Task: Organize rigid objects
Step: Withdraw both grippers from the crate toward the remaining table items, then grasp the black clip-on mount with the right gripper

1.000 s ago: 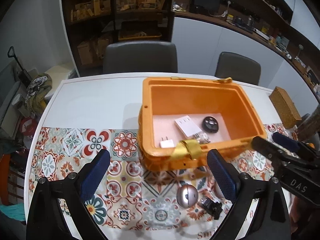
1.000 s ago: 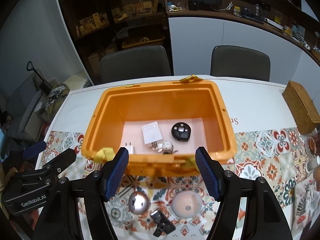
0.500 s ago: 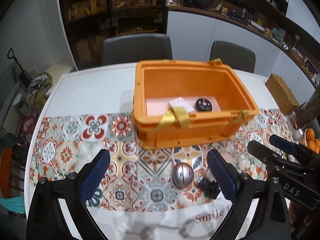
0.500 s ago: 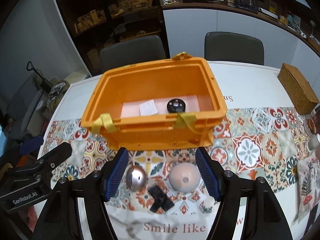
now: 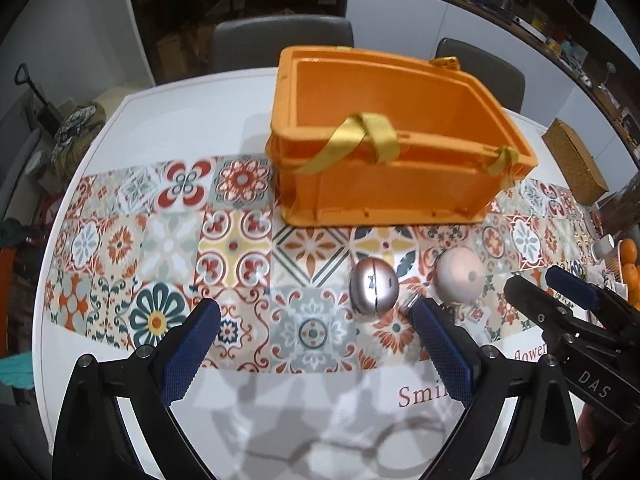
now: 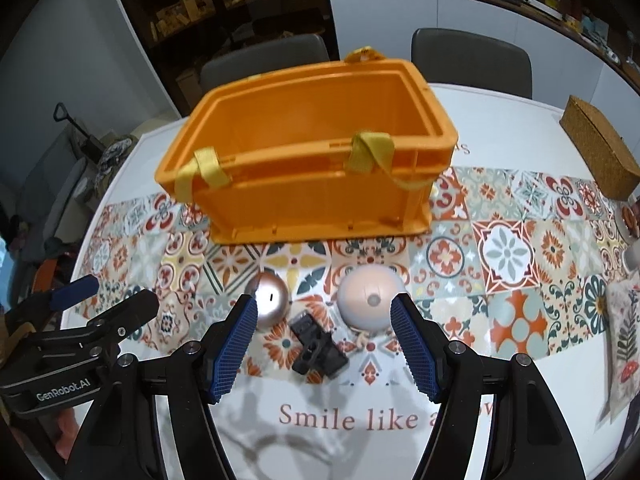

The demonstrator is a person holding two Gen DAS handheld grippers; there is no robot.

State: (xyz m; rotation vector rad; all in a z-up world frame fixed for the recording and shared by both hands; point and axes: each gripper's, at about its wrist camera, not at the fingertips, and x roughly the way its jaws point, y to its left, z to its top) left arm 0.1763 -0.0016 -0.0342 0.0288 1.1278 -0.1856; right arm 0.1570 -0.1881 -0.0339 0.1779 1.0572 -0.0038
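The orange crate (image 6: 308, 152) stands on the patterned runner (image 6: 508, 252) of the table (image 5: 184, 120). In front of it lie a silver ball (image 6: 270, 300), a pink dome (image 6: 370, 298) and a black clip (image 6: 316, 346). The left gripper (image 5: 316, 354) and right gripper (image 6: 324, 354) are both spread wide, holding nothing, near these pieces

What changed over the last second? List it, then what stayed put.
Both grippers pulled back and lower from the orange bin: a second ago they looked down into it, now only its outer wall shows. The left gripper and right gripper took hold of nothing; both stayed open. The silver dome, pink dome and black clip stayed put.
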